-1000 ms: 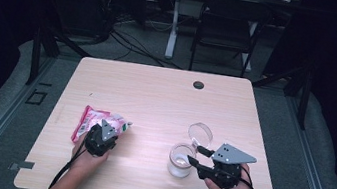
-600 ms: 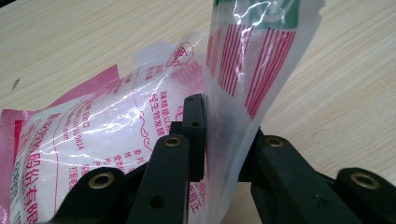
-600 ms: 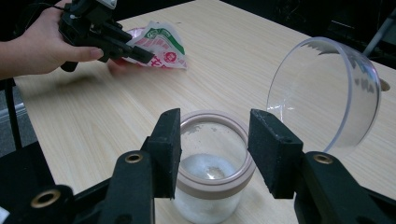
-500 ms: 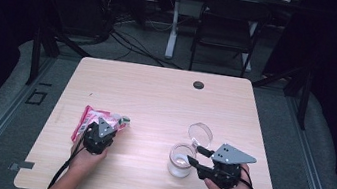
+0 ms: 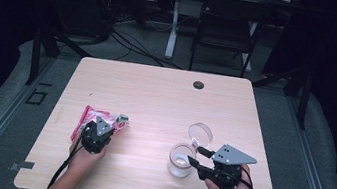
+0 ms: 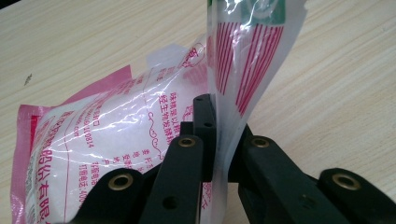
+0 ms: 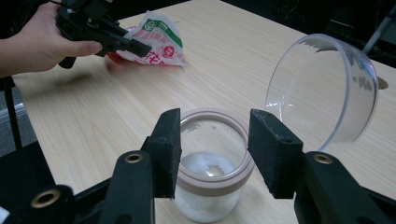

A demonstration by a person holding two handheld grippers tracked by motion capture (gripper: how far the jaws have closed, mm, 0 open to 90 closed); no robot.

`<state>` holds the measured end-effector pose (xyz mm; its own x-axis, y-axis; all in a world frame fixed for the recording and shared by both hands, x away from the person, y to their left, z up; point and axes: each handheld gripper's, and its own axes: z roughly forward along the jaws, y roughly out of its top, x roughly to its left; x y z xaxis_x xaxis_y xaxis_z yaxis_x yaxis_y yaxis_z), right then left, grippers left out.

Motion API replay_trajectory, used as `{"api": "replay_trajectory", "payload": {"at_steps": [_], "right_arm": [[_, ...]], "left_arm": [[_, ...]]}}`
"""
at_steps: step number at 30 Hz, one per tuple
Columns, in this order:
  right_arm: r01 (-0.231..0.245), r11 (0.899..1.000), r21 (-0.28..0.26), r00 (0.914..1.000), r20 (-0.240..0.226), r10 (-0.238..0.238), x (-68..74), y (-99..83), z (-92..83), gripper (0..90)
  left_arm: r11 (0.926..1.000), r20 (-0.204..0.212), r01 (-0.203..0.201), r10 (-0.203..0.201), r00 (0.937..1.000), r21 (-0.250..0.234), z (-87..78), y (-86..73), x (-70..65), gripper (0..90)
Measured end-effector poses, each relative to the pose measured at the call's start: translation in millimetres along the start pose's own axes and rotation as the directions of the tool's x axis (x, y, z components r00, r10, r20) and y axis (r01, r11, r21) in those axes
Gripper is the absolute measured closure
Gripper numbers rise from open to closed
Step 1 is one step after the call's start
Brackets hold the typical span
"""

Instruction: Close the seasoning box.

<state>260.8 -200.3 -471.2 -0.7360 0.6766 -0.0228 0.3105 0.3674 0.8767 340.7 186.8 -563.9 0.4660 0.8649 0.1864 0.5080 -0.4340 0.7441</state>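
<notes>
Pink-printed bag of white powder [image 6: 116,135], glass jar [image 7: 212,168] with lid open

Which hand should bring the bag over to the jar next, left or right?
Left, probably. The left gripper has just been closing and pinches the sugar bag's film. The right gripper brackets the open jar, pads against its rim, lid swung back, so it looks busy steadying.
</notes>
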Motion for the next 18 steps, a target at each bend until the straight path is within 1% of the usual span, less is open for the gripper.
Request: {"api": "replay_trajectory", "payload": {"at_steps": [3,11,13,14,15,18], "right_arm": [[0.0,1.0,0.0,1.0,0.003,0.0,-0.3,-0.3,-0.7,54.5],[-0.001,1.0,0.003,1.0,0.004,0.001,-1.1,-0.1,-0.8,54.5],[-0.001,1.0,0.002,1.0,0.002,0.001,-1.3,-0.2,-0.6,54.5],[-0.002,1.0,0.002,1.0,0.002,0.002,-1.4,-0.2,-0.5,54.5],[-0.002,1.0,0.002,1.0,0.001,0.002,-1.6,-0.3,-0.6,54.5],[-0.005,1.0,-0.001,1.0,0.005,0.005,-2.3,-0.5,-1.3,54.4]], "left_arm": [[1.0,-0.001,0.002,-0.002,1.0,-0.003,-1.4,0.5,1.3,89.3],[0.9996,-0.009,0.025,-0.025,0.9996,-0.014,-6.4,2.4,4.5,89.4],[0.9995,-0.01,0.025,-0.025,0.9996,-0.017,-8.5,3.2,6.4,89.4],[0.9991,-0.01,0.037,-0.038,0.9992,-0.022,-9.3,3.5,6.8,89.4],[0.9989,-0.012,0.038,-0.038,0.9992,-0.026,-10.5,4.0,8.1,89.4],[0.9977,-0.02,0.056,-0.057,0.9982,-0.038,-14.9,5.4,11.7,89.6]]}}
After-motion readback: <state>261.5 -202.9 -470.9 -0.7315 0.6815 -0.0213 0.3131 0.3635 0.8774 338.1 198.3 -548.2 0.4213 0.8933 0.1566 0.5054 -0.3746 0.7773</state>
